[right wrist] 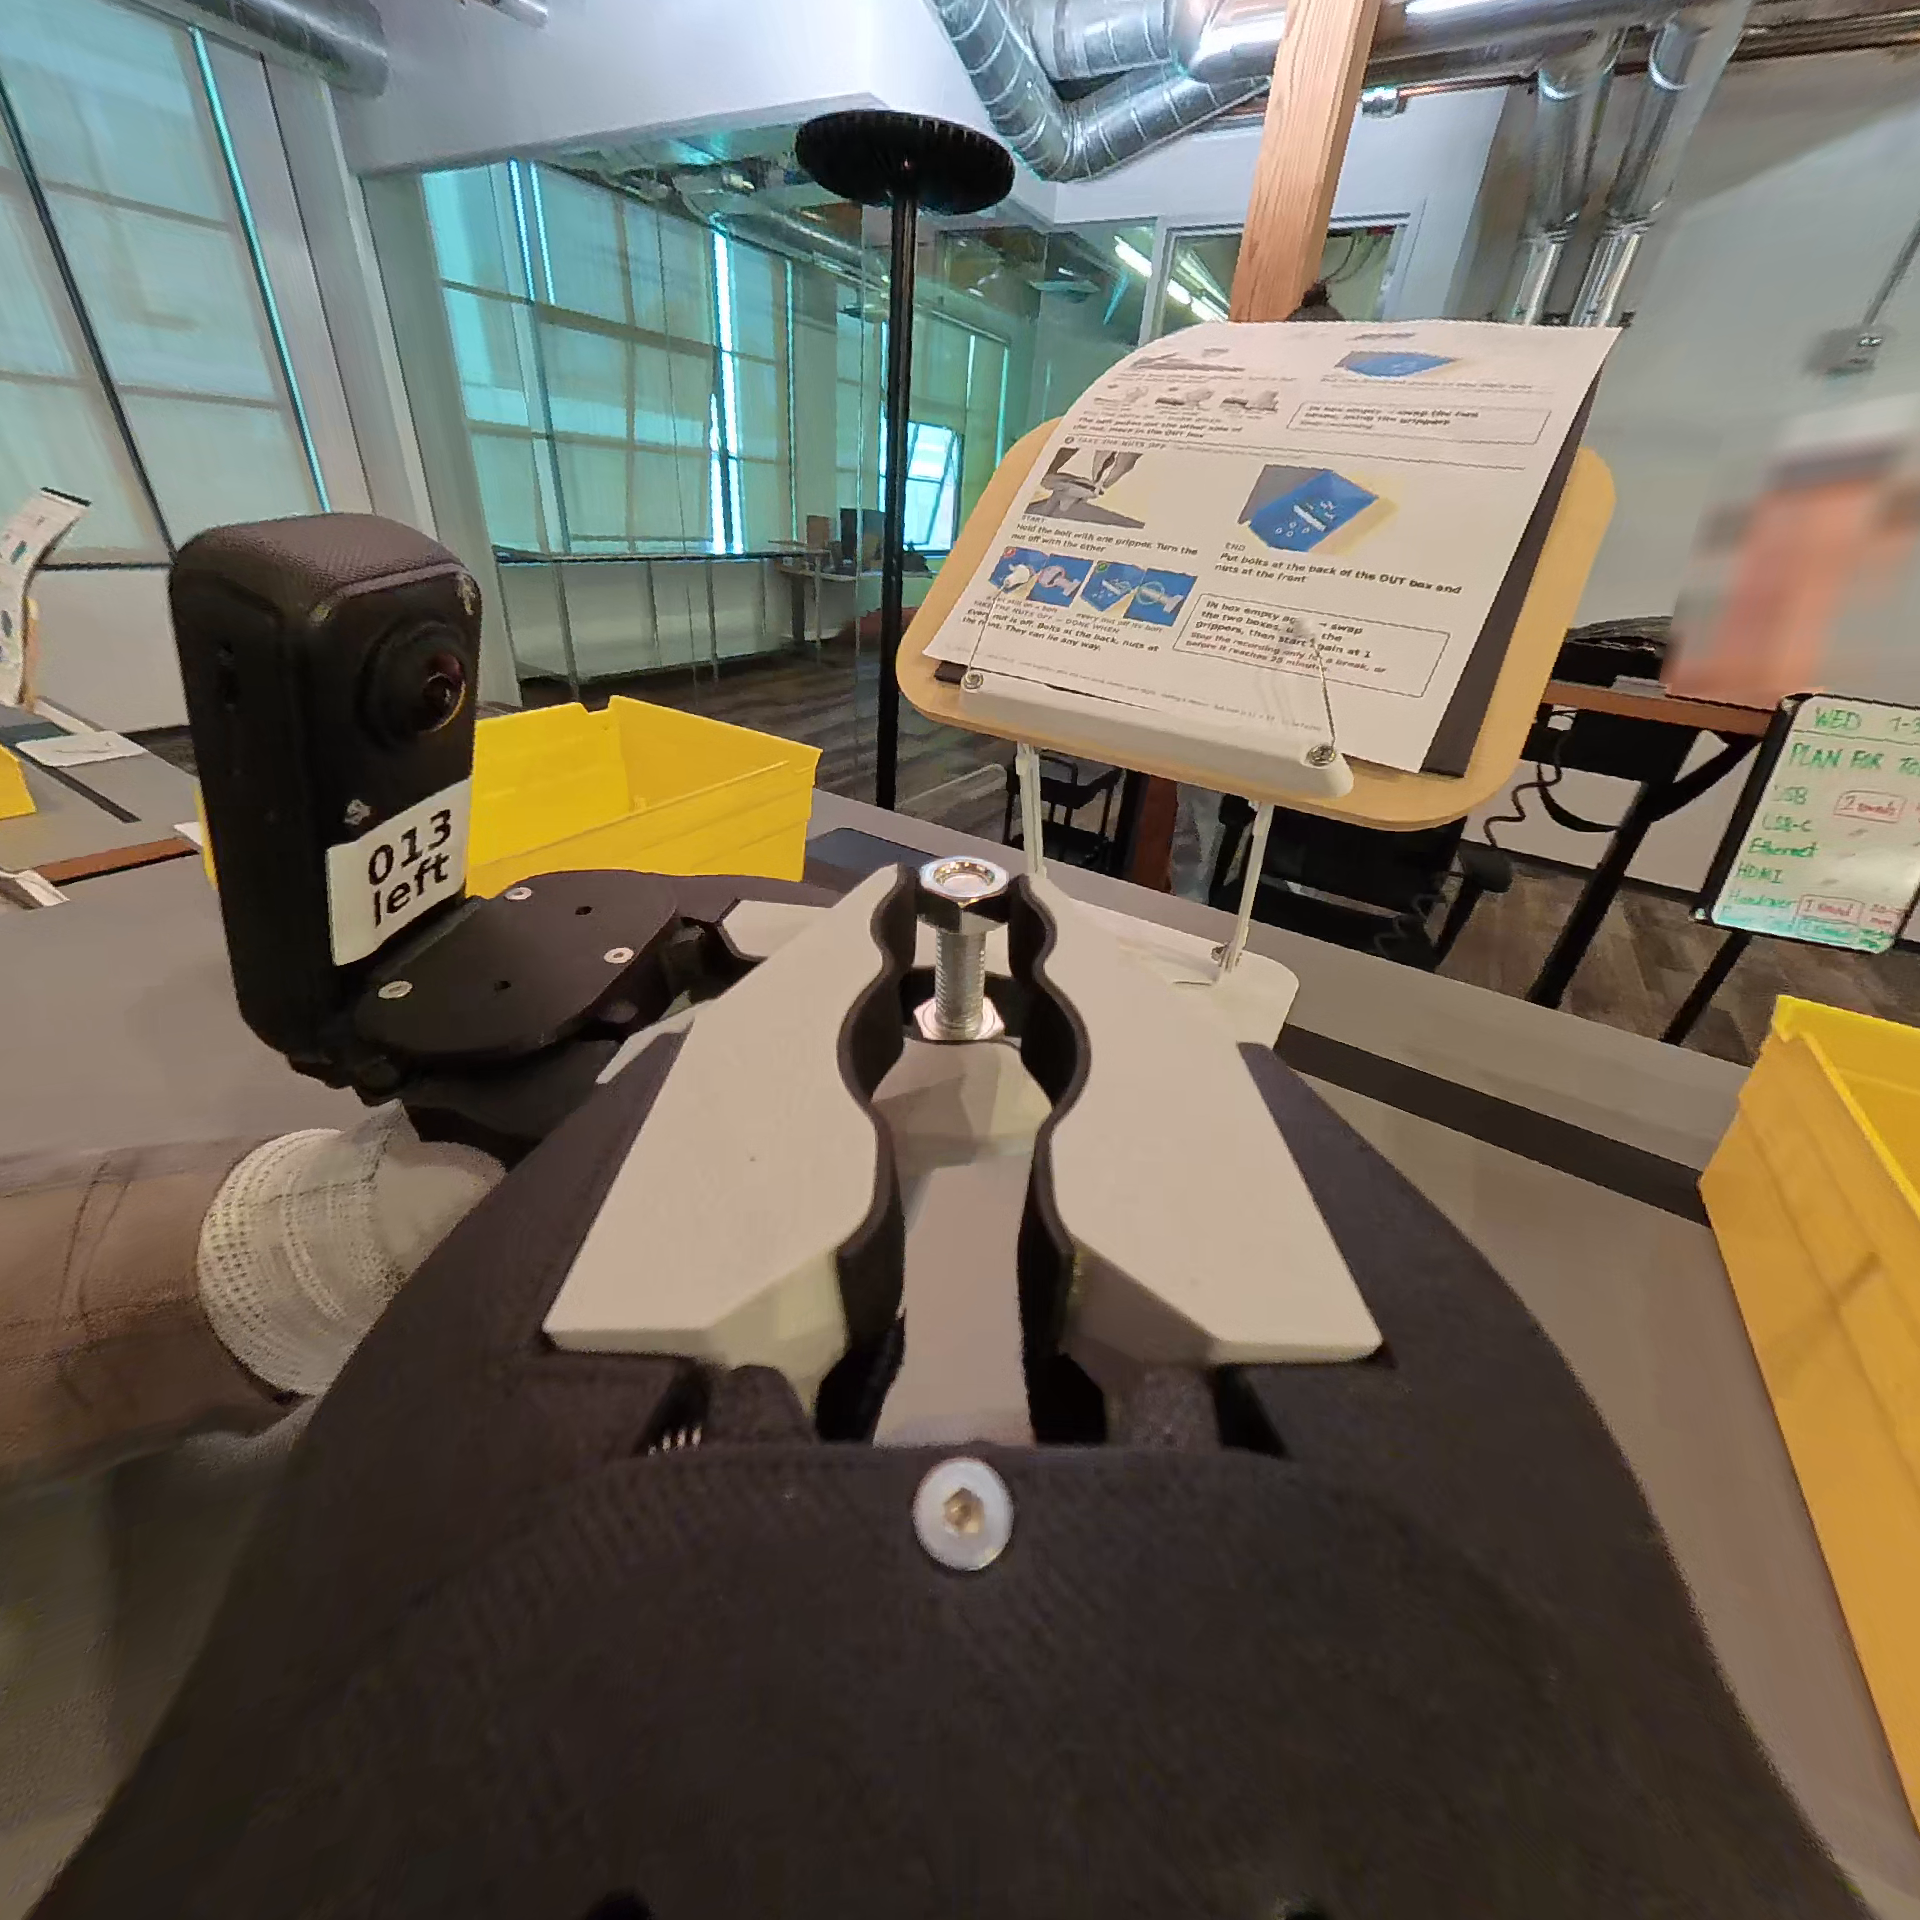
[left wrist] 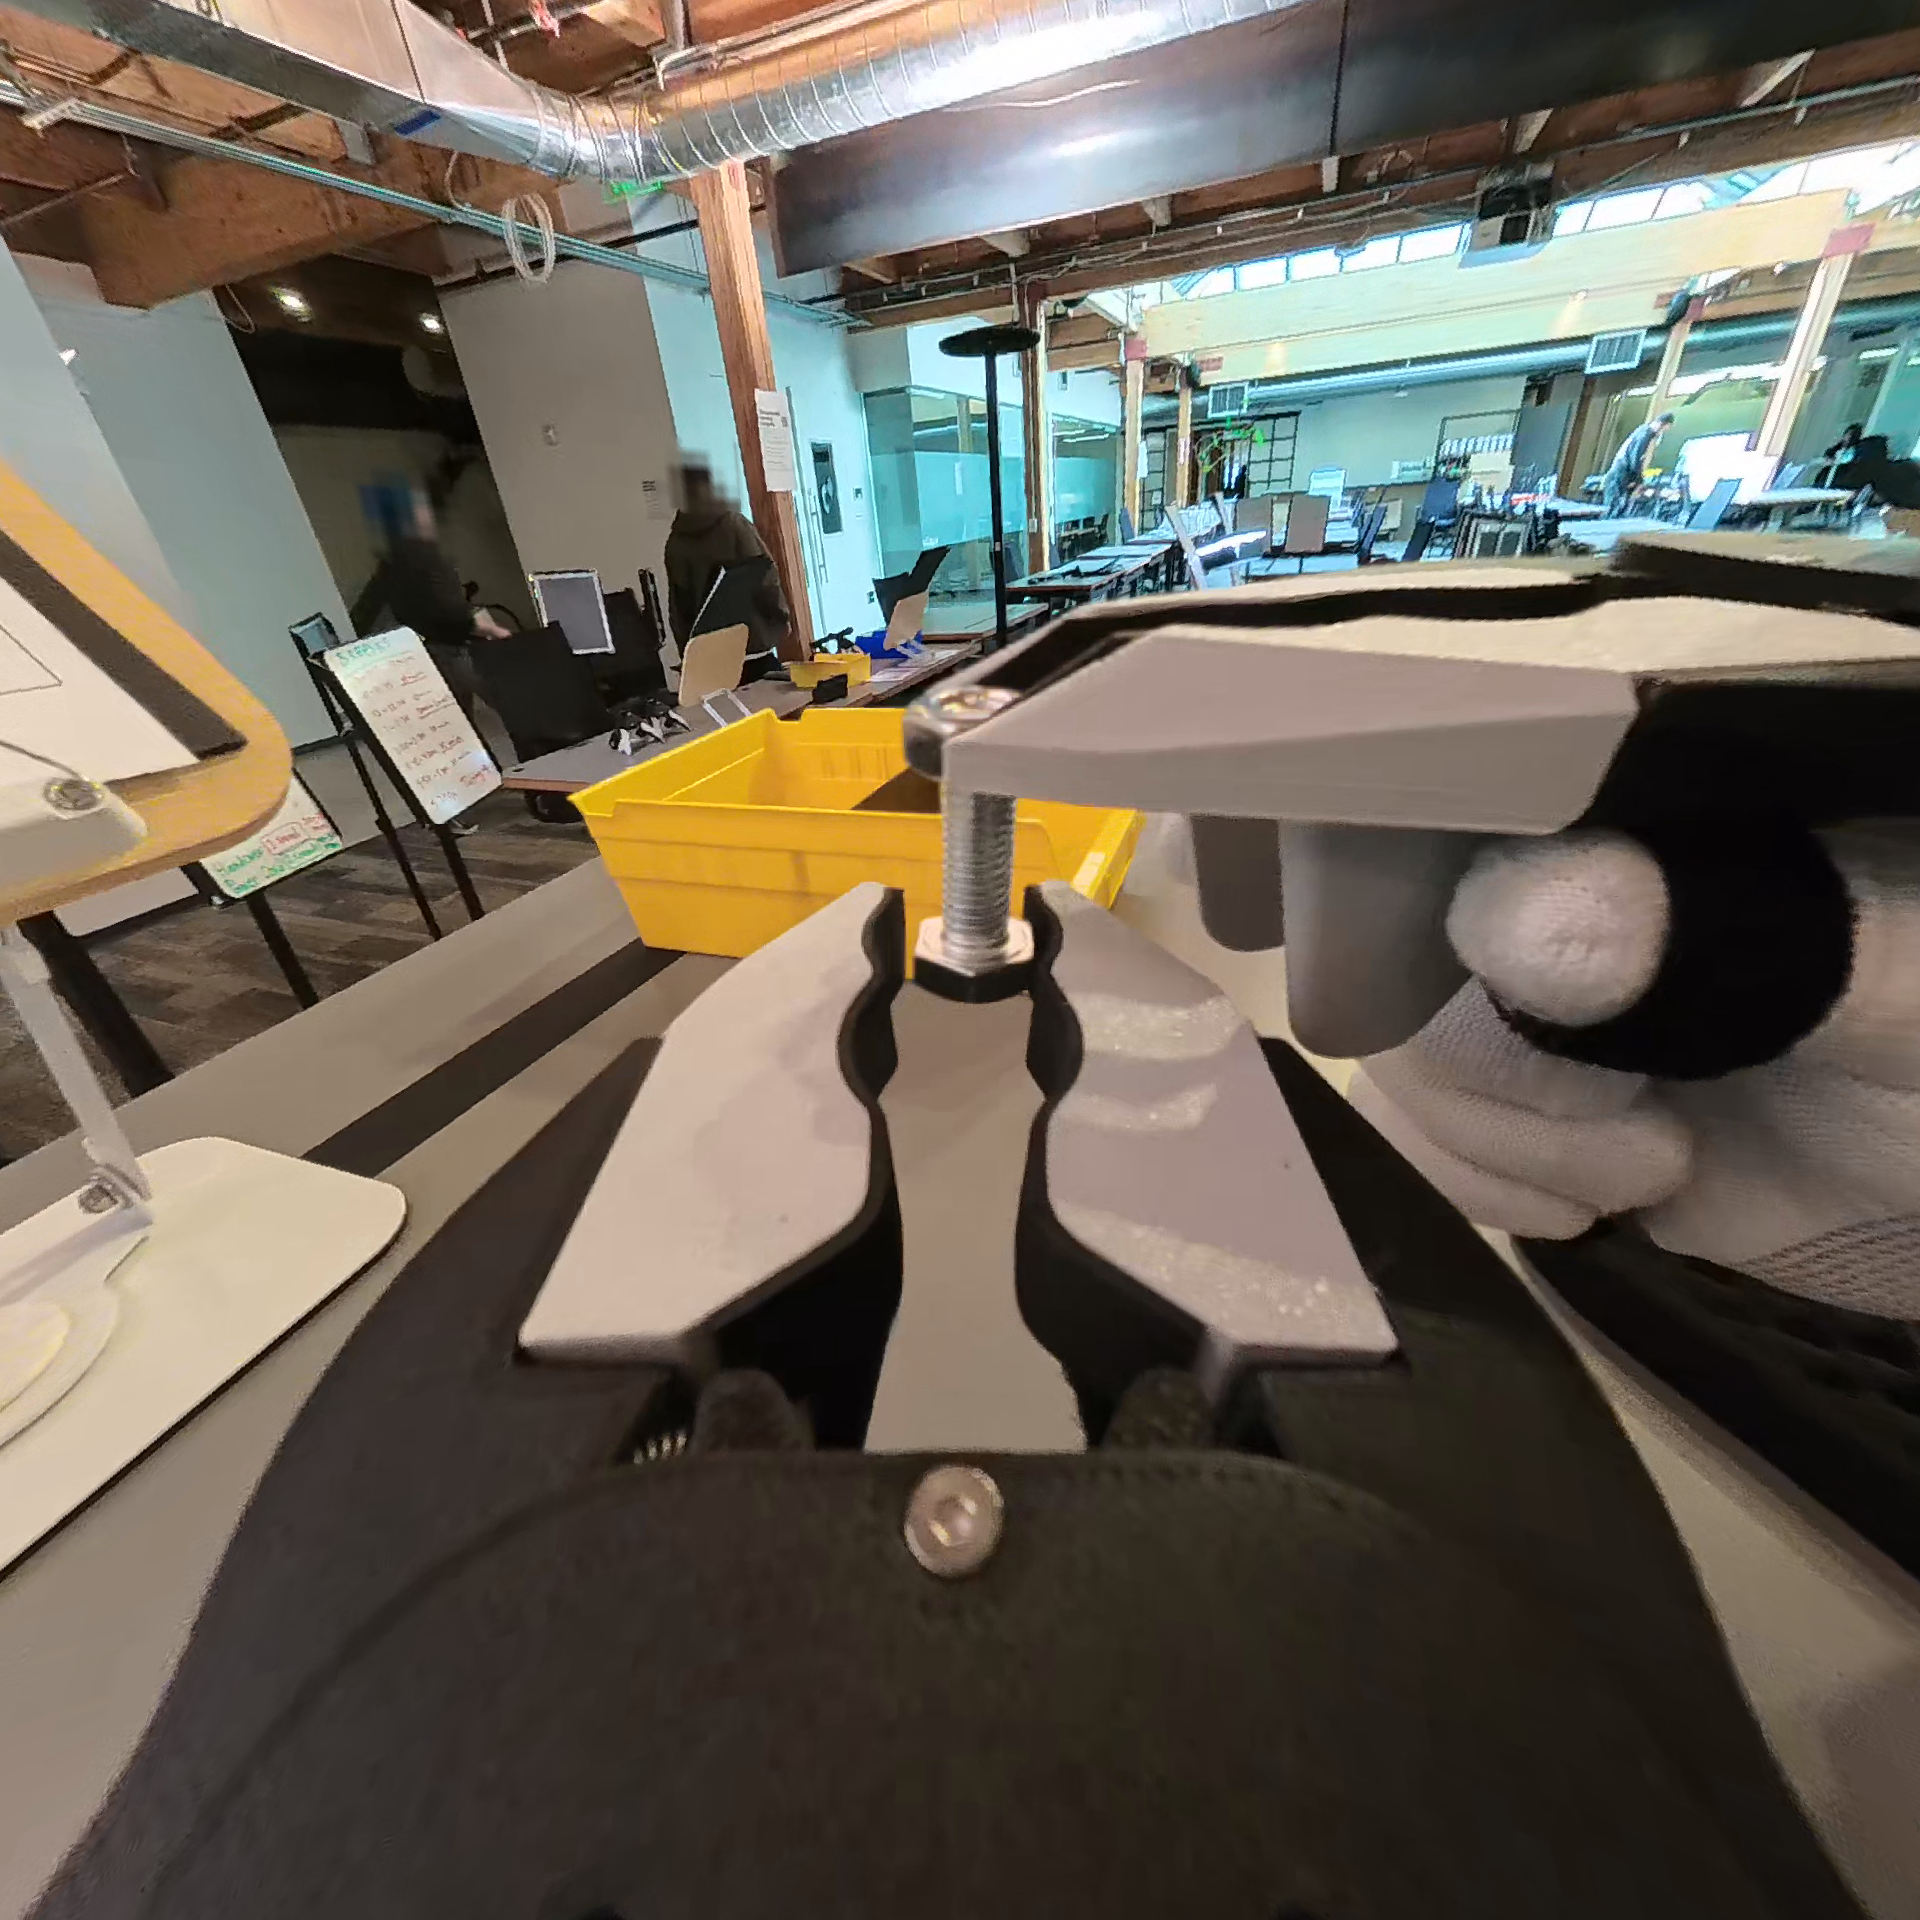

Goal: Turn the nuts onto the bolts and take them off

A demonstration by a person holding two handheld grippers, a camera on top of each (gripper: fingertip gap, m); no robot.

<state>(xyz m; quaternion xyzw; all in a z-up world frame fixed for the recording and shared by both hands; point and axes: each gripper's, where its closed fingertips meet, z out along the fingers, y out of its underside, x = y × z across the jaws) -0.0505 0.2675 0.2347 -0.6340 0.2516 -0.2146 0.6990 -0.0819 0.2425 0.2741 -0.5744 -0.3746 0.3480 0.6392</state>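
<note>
Black textured tool (left wrist: 971,951) bodies with pale grey fingers (left wrist: 727,1122), silver hex screw (left wrist: 953,1521), white knit gloves (left wrist: 1538,1122)

1. The left gripper (left wrist: 971,961) has its fingers (left wrist: 748,1091) closed on a nut (left wrist: 974,951) at their tips.
2. A bolt (left wrist: 975,831) stands upright out of the nut, threads showing.
3. The right gripper (left wrist: 961,727) reaches in from the right and holds the bolt's head above the fingers.
4. A yellow bin (left wrist: 748,831) sits on the surface (left wrist: 312,1060) beyond the fingertips.

A shiny silver bolt (left wrist: 975,873) stands straight up, head on top. A six-sided silver nut (left wrist: 974,948) sits low on its threads, near the bottom end
</note>
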